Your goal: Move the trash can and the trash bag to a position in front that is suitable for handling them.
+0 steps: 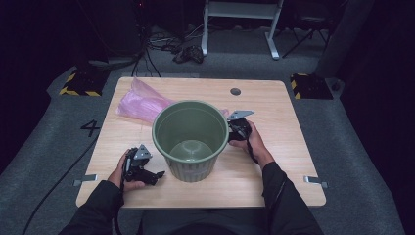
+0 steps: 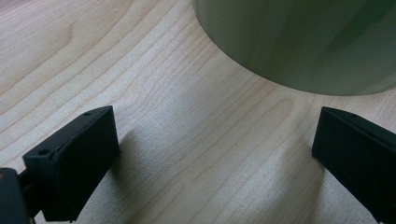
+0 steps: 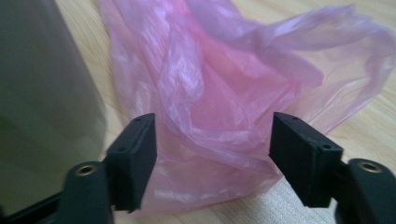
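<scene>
A green ribbed plastic bin (image 1: 193, 169) stands upright in the middle of the wooden table (image 1: 274, 161). A crumpled pink plastic bag (image 1: 142, 103) lies behind it to the left. My left gripper (image 1: 157, 177) rests on the table just left of the bin's base. In the left gripper view it (image 2: 215, 149) is open over bare wood, with the bin (image 2: 303, 42) ahead of it. My right gripper (image 1: 234, 128) is at the bin's right side, near the rim. In the right gripper view its jaws (image 3: 212, 144) stand apart around a fold of the bag (image 3: 224, 93), with the bin wall (image 3: 42, 93) at the left.
A small round cable hole (image 1: 235, 91) sits in the table near its far edge. Metal brackets (image 1: 315, 181) stick out at both near sides. Beyond the table are cables and a white frame's legs (image 1: 274, 34) on the dark floor.
</scene>
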`<state>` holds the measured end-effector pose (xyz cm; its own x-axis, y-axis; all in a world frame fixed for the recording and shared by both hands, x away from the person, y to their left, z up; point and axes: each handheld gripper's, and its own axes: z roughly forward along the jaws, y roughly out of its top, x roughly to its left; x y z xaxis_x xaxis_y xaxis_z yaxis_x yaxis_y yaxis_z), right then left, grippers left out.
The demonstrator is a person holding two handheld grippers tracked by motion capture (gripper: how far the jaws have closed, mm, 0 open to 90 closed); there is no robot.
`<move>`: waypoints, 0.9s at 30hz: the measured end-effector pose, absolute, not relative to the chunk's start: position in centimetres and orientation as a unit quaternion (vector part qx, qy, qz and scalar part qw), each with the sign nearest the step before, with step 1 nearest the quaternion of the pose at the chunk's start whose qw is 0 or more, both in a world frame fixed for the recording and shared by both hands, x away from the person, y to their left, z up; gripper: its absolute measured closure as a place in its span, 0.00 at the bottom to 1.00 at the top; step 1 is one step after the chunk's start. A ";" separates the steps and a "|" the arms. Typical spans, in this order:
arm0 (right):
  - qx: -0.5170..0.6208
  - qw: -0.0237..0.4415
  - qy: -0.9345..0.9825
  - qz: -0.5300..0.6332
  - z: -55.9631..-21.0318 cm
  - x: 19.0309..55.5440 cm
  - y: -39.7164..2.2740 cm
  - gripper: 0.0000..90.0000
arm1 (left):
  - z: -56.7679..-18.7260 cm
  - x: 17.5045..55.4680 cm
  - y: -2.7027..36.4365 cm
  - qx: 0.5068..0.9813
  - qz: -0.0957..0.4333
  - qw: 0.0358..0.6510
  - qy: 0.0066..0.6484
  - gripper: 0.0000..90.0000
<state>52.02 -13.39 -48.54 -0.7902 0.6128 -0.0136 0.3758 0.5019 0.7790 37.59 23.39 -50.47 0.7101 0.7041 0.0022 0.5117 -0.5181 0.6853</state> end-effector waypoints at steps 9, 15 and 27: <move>0.279 0.124 0.873 0.380 -49.6 52.1 -12.4 0.82 | -50.5 37.4 23.1 0.862 0.140 0.340 0.350 0.00; 0.278 0.111 0.872 0.388 -49.7 52.0 -13.3 0.94 | -50.5 37.4 23.1 0.862 0.140 0.340 0.350 0.00; 0.300 0.123 0.869 0.373 -49.4 49.4 -20.1 0.94 | -50.4 37.4 23.0 0.861 0.140 0.339 0.353 0.00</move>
<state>49.38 -20.10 -49.43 -0.7893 0.6139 0.0096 0.4300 0.5415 0.7224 37.44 22.98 -50.44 0.7109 0.7032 0.0019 0.5133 -0.5207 0.6822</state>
